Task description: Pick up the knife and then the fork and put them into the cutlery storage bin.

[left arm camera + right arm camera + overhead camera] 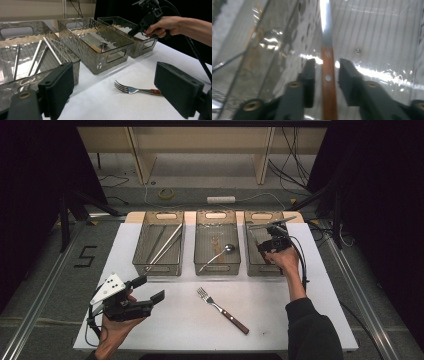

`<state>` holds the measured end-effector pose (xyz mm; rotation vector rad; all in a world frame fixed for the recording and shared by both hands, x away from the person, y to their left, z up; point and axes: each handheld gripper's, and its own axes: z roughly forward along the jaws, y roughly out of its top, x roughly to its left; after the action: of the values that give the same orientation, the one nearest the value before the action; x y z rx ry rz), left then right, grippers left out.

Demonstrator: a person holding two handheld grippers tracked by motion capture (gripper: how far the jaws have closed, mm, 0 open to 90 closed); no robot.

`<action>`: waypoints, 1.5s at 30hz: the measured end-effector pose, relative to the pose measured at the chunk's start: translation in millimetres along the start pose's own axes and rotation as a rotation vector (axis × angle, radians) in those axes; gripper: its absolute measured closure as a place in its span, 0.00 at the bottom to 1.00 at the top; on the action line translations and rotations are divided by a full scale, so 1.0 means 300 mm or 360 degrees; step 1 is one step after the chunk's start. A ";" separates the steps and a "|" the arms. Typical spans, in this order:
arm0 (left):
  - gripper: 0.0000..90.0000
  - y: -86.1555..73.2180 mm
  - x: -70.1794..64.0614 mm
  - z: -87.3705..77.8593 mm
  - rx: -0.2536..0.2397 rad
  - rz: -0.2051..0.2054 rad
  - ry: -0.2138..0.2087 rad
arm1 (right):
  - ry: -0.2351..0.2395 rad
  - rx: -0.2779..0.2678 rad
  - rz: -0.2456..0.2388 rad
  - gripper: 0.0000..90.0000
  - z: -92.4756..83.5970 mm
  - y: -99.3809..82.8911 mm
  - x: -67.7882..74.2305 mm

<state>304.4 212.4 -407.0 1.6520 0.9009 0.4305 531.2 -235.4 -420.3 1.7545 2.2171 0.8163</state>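
Observation:
A knife [328, 77] with a brown riveted wooden handle and a steel blade lies on the bottom of the right clear bin [264, 215]. My right gripper [325, 65] reaches down into that bin, its jaws on either side of the handle with a gap on each side, so it is open. The same gripper [263, 245] shows in the high view, in a hand over the right bin. My left gripper [151, 288] hovers open over the table's front left with nothing in it. A wooden-handled fork [222, 310] lies on the white table.
Three clear bins stand in a row at the back of the white table [300, 320]. The left bin [165, 215] holds long metal chopsticks [165, 247]. A spoon [217, 255] rests in the middle bin [216, 214]. Cables trail from both grippers.

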 end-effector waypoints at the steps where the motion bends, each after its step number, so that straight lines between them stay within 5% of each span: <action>1: 0.18 0.000 0.000 0.000 -0.0002 0.0000 0.0000 | 0.0021 -0.0010 -0.0008 0.70 -0.004 0.000 0.000; 7: 0.18 0.000 0.001 0.000 -0.0008 -0.0008 0.0001 | 0.0080 -0.0082 -0.0150 0.55 -0.067 -0.009 0.039; 14: 0.18 -0.001 0.002 0.001 -0.0006 -0.0007 0.0004 | 0.0229 -0.0179 -0.0391 0.44 -0.187 -0.080 0.153; 23: 0.18 -0.001 0.004 0.000 -0.0007 -0.0011 0.0006 | 0.0370 -0.0211 -0.0575 0.41 -0.246 -0.197 0.280; 32: 0.17 0.000 0.001 -0.003 -0.0011 -0.0009 0.0004 | 0.0422 -0.0116 -0.0712 0.39 -0.241 -0.268 0.376; 45: 0.17 0.000 0.002 -0.006 -0.0006 -0.0003 0.0002 | 0.0419 0.0046 -0.0824 0.39 -0.196 -0.338 0.436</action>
<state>303.5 214.1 -406.6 1.6476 0.9019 0.4319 382.4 -143.9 -402.0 1.0373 2.6834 0.9247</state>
